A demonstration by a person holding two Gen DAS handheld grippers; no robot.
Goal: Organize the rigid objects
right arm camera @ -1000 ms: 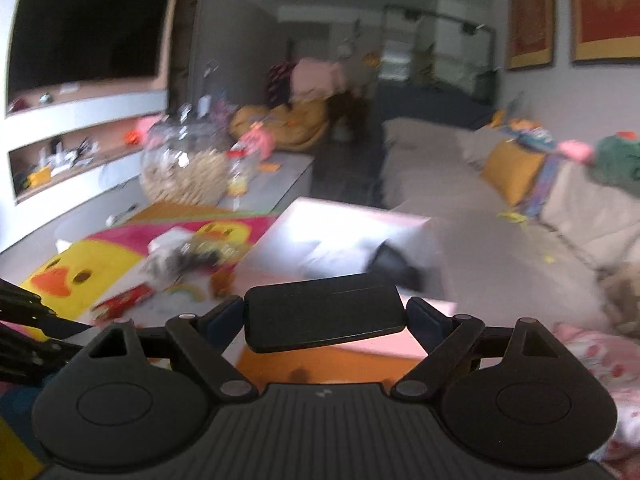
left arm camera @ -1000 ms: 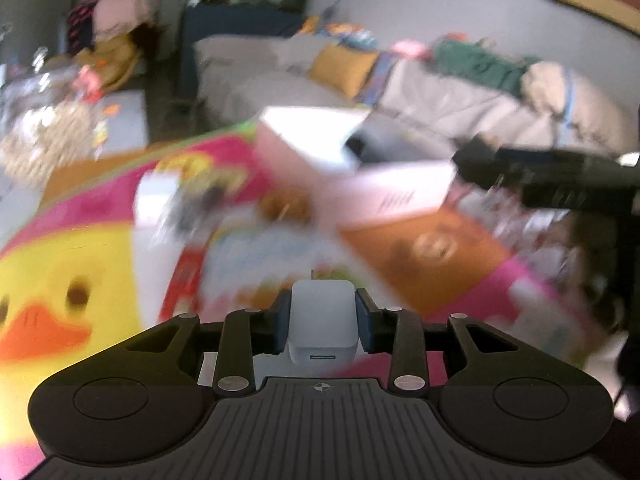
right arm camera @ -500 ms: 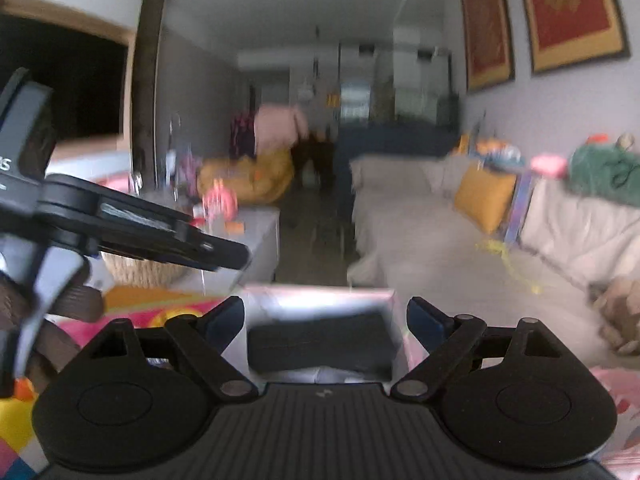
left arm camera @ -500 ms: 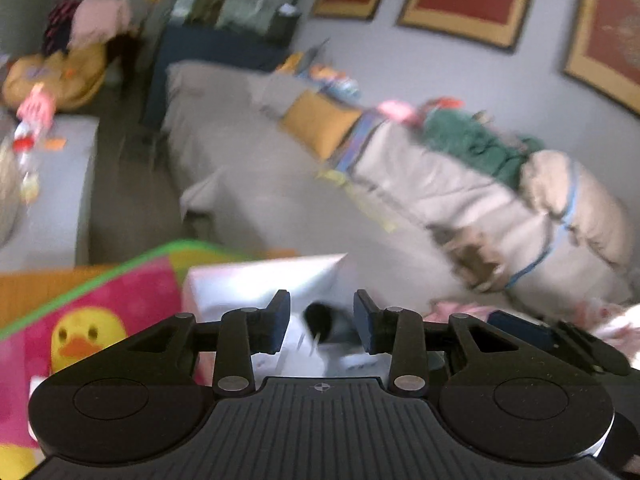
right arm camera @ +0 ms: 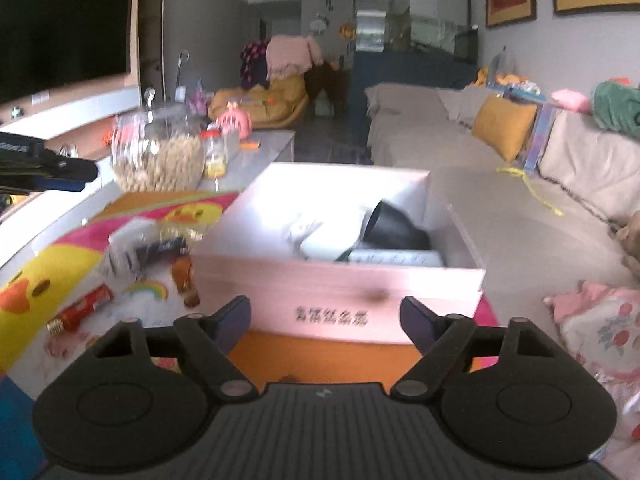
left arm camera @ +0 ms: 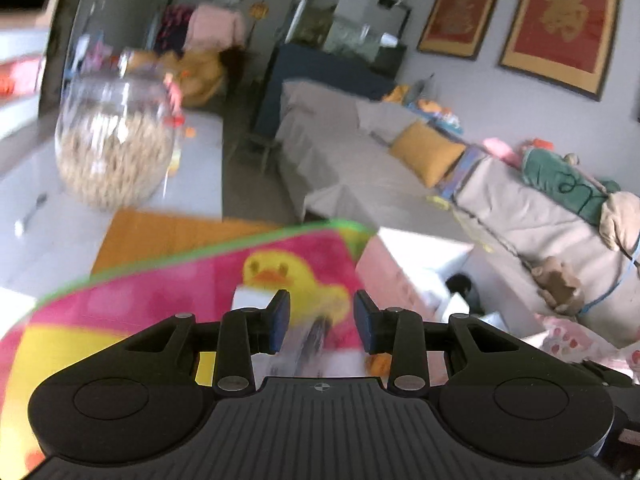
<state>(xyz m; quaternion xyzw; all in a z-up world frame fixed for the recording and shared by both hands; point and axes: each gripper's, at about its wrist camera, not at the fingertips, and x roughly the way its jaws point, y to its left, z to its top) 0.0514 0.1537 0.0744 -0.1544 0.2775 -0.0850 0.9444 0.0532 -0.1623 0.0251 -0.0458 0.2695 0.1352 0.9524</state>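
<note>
Right wrist: tongs (right arm camera: 325, 320) wide, empty.

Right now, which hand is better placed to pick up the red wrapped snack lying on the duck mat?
Probably the left. The red snack lies on the left part of the duck mat, where the left gripper hovers with empty fingers. The right gripper, jaws just closing on nothing, faces the pink box.

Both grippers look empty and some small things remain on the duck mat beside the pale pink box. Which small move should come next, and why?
Probably move the left gripper down toward the loose items on the duck mat. Its jaws stand apart with nothing between them, and the red wrapped bar and clear packet lie outside the pale pink box.
</note>
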